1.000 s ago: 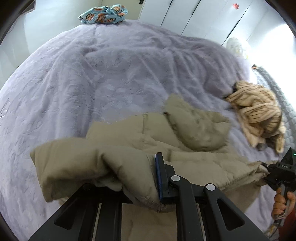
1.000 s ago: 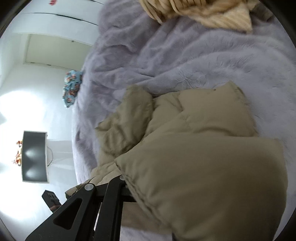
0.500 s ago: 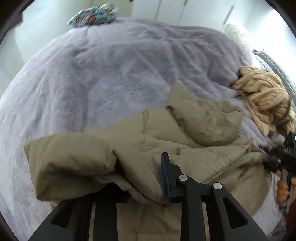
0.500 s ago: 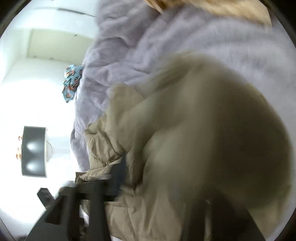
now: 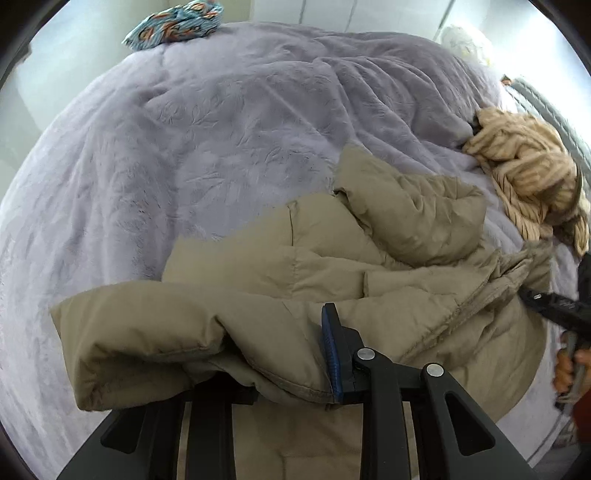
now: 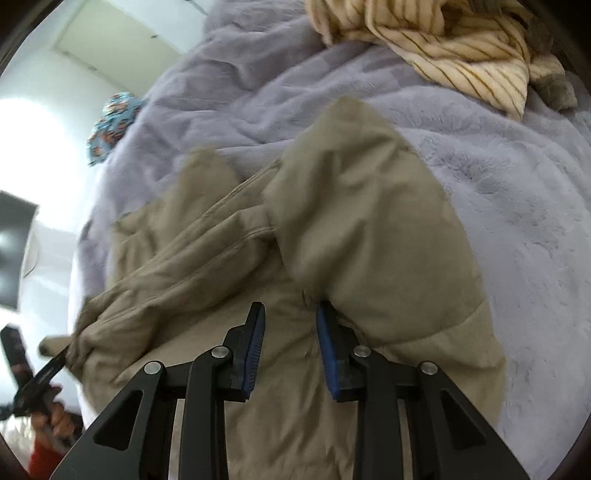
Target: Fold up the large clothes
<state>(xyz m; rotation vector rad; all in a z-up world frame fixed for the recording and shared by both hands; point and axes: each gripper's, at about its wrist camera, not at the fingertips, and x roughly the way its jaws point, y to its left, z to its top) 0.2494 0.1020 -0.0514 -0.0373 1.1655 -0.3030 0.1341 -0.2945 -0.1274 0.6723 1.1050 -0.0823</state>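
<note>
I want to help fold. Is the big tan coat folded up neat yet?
Not yet. The tan coat lies bunched on the purple blanket, one puffy sleeve flopped across it.

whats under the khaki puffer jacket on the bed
The khaki puffer jacket lies on a fuzzy lavender blanket, which shows all around it. The blanket beneath the jacket, and anything else there, is covered. The jacket's own sleeves are folded on top of it.

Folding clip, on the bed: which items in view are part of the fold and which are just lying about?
Part of the job: khaki padded jacket; left gripper; right gripper.

Lying about: striped cream garment; blue patterned cloth; lilac bedcover underneath everything.
</note>
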